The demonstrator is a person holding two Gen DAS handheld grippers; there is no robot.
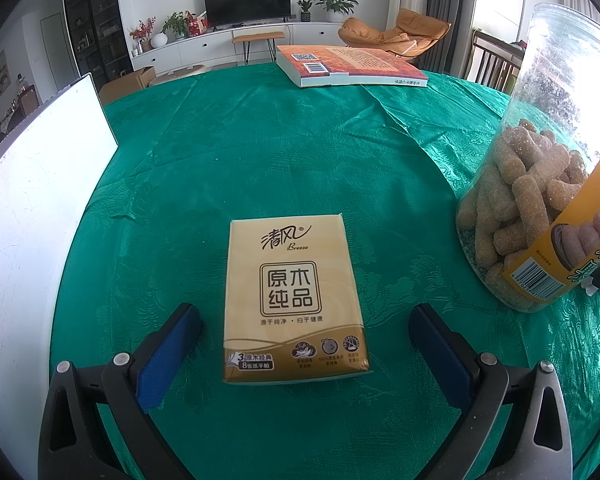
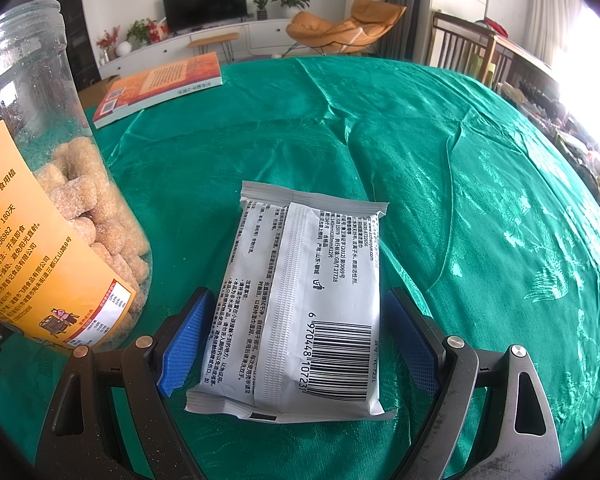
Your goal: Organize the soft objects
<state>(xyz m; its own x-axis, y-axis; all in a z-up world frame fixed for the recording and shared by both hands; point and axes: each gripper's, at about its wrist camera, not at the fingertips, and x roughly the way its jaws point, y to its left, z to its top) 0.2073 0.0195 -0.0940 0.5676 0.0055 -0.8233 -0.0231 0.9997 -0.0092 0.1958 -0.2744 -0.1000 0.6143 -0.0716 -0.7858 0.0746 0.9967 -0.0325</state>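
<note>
A tan pocket tissue pack with brown print lies flat on the green tablecloth. My left gripper is open, its blue pads on either side of the pack's near half with a gap on both sides. In the right wrist view a white wet-wipe packet lies barcode side up on the cloth. My right gripper is open around the packet. The left pad sits close to the packet's edge and the right pad stands slightly off it.
A clear plastic jar of sugared snack sticks with an orange label stands right of the tissue pack, and the jar is left of the white packet. An orange book lies at the table's far side. A white board stands at left.
</note>
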